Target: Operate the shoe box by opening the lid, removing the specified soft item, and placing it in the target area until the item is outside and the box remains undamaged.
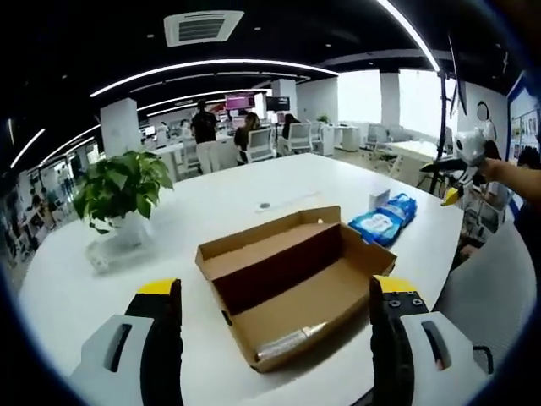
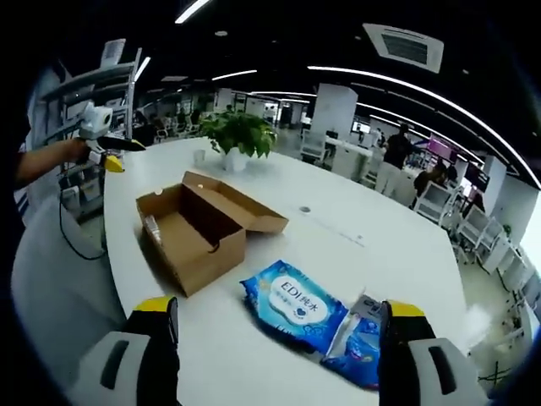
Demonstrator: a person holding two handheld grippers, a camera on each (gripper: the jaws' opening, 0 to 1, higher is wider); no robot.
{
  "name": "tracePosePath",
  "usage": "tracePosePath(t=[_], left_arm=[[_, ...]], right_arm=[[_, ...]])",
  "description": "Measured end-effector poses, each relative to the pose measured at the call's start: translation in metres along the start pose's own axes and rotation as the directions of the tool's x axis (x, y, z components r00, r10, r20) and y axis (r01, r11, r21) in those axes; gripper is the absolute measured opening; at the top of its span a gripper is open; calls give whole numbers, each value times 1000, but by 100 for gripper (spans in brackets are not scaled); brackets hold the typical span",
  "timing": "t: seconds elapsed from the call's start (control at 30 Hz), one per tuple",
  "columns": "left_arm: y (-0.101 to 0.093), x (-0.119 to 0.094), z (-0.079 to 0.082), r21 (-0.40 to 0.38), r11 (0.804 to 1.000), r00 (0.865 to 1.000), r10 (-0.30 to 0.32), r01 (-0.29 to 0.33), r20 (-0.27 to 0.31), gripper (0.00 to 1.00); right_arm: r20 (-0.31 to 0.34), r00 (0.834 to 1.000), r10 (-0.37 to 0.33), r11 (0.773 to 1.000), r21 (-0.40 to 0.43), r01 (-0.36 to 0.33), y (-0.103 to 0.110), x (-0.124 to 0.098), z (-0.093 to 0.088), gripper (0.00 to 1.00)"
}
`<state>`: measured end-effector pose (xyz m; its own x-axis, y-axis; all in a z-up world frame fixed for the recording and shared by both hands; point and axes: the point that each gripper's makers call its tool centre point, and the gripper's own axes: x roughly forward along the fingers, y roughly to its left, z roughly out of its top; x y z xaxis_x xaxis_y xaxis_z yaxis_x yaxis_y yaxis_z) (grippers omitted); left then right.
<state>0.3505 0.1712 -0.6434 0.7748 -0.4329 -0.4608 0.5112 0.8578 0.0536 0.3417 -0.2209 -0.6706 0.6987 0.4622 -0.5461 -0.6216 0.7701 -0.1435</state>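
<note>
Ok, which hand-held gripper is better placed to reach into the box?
Left. The box sits between the open jaws of the left hand-held gripper, a clear-wrapped item at its near end. The right hand-held gripper faces the blue wipes pack, box farther off.

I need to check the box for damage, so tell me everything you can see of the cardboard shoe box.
The cardboard shoe box is plain brown corrugated card, lying open on the white table with its hinged lid folded back. Its walls look intact and uncrushed. Something pale, seemingly wrapped in clear plastic, lies against one end wall inside. No claw touches the box.
</note>
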Motion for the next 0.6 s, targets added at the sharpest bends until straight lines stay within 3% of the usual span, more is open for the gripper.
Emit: tracePosePath(t=[0.17,0.33,0.6], left_arm=[[3,4,-3,90,995,997,-38,44,-70,95],[13,10,-3,230,971,990,-29,61,-140,92],[18,28,4,270,953,976,-82,136,-203,90]], right_arm=[[8,1000,-6,1000,9,6,12,-8,2,100],[20,1000,4,999,37,-5,30,-13,-1,100],[24,999,-27,994,104,24,35,-22,-8,100]])
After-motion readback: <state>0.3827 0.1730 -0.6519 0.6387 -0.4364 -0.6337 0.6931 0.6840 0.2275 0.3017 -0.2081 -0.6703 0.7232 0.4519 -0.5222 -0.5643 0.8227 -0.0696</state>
